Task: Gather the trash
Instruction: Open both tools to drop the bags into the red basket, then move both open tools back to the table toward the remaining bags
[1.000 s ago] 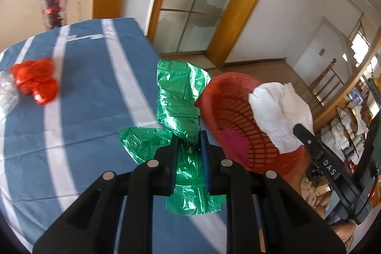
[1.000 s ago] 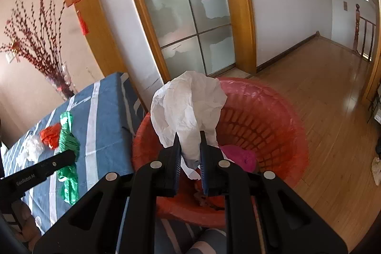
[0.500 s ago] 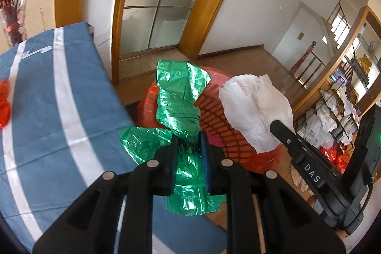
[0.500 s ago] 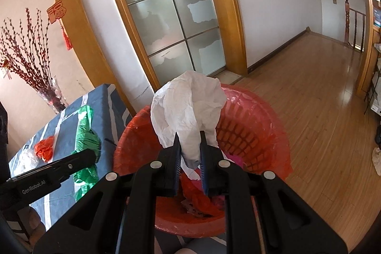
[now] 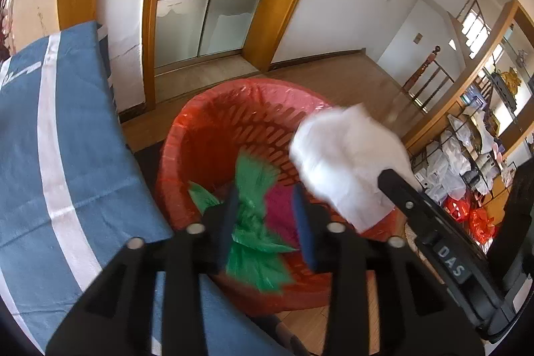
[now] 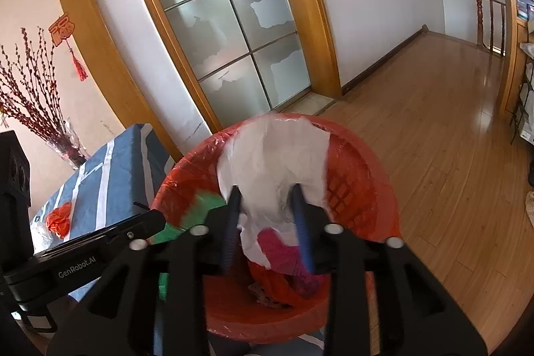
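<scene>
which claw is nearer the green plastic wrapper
Left. The left claw straddles the green plastic wrapper over the red basket; the right claw straddles white paper beside it.

one red basket, one green wrapper, one white paper, two grippers, one blue striped tablecloth, one vase of red twigs
</scene>
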`<state>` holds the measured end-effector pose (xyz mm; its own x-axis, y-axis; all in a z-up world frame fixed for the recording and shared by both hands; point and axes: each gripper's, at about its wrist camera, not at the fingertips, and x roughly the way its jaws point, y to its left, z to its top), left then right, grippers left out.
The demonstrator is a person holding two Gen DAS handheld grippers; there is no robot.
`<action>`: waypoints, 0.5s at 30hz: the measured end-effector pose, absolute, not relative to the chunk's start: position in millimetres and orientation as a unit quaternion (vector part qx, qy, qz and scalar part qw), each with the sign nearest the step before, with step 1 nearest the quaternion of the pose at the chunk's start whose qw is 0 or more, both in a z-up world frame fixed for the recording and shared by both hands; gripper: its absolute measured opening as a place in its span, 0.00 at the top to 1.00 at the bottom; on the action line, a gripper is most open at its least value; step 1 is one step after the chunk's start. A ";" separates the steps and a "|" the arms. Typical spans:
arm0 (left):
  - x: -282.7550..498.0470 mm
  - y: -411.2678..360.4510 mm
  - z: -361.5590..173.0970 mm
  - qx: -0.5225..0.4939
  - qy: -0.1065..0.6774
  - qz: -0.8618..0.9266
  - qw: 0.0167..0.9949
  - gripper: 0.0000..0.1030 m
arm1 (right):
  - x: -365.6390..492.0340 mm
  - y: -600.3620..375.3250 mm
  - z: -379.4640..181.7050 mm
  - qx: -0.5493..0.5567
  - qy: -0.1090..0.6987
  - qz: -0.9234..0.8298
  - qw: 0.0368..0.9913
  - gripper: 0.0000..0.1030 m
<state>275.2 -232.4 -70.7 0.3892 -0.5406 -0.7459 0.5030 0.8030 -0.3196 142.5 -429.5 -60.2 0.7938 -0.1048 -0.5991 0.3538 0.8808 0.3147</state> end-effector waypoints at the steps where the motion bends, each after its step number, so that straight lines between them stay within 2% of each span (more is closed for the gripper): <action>1: 276.9 -231.3 -72.8 -0.021 0.458 -0.311 0.833 0.61 | 142.6 -429.8 -59.9 0.210 0.297 -0.125 0.923 0.62; 15: 273.6 -162.9 -75.3 -0.003 0.450 -0.233 0.862 0.48 | 144.5 -416.1 -54.5 0.194 0.299 -0.119 0.927 0.55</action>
